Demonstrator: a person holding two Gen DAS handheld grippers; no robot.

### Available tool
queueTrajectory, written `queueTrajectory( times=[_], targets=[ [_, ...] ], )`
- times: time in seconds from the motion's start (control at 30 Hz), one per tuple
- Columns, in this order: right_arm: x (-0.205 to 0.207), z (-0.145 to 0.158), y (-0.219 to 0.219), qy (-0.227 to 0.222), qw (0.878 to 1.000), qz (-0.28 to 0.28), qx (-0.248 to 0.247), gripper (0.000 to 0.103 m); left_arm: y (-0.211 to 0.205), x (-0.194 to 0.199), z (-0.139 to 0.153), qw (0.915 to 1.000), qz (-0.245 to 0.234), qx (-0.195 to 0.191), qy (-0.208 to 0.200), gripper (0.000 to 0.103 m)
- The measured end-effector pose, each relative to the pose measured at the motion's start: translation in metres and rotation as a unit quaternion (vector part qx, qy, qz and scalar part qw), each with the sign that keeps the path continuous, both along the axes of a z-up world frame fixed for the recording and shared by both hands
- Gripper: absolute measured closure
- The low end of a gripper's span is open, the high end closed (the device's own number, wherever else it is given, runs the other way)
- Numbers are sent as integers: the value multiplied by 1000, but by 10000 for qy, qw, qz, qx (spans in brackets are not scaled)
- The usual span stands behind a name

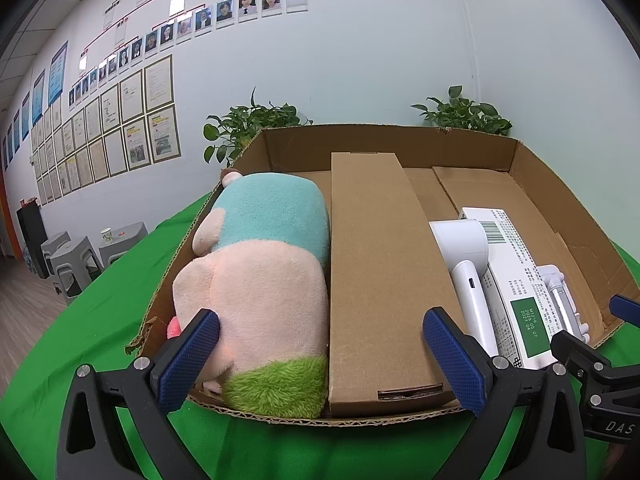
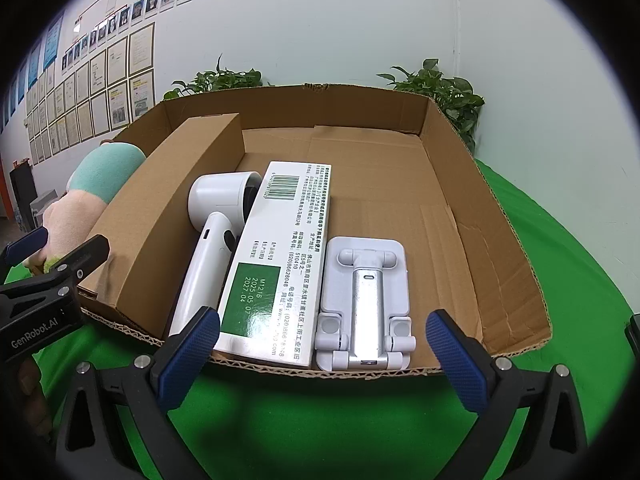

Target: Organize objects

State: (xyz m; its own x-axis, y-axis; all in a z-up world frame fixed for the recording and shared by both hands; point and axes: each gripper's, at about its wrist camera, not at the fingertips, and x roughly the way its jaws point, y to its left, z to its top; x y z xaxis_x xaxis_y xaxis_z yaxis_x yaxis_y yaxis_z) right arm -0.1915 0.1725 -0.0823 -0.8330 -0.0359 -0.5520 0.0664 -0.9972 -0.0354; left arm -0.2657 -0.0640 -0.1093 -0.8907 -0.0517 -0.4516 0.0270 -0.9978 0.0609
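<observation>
A shallow open cardboard tray [image 1: 568, 208] [image 2: 472, 216] sits on a green cloth. It holds, left to right, a pink, teal and green plush toy [image 1: 260, 280] [image 2: 96, 184], a long brown carton [image 1: 376, 272] [image 2: 168, 208], a white handheld fan [image 1: 468, 264] [image 2: 216, 232], a white and green printed box [image 1: 516, 284] [image 2: 280, 256] and a white folding stand [image 1: 564, 300] [image 2: 366, 300]. My left gripper [image 1: 320, 356] is open and empty at the tray's near edge, before the plush and carton. My right gripper [image 2: 322, 356] is open and empty before the printed box and stand.
The tray's right half [image 2: 400, 184] has bare cardboard floor. Two potted plants [image 1: 248, 128] [image 1: 464, 114] stand behind the tray against a white wall. Grey stools [image 1: 80, 256] stand on the floor at far left. Green cloth [image 2: 568, 264] surrounds the tray.
</observation>
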Motion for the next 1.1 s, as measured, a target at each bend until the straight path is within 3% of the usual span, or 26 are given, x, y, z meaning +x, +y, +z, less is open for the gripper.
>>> queueTrajectory(
  times=[1.1],
  targets=[
    [-1, 0, 0, 0, 10000, 0, 1, 1, 1, 0, -3, 10000, 19, 6, 9, 0]
  ],
)
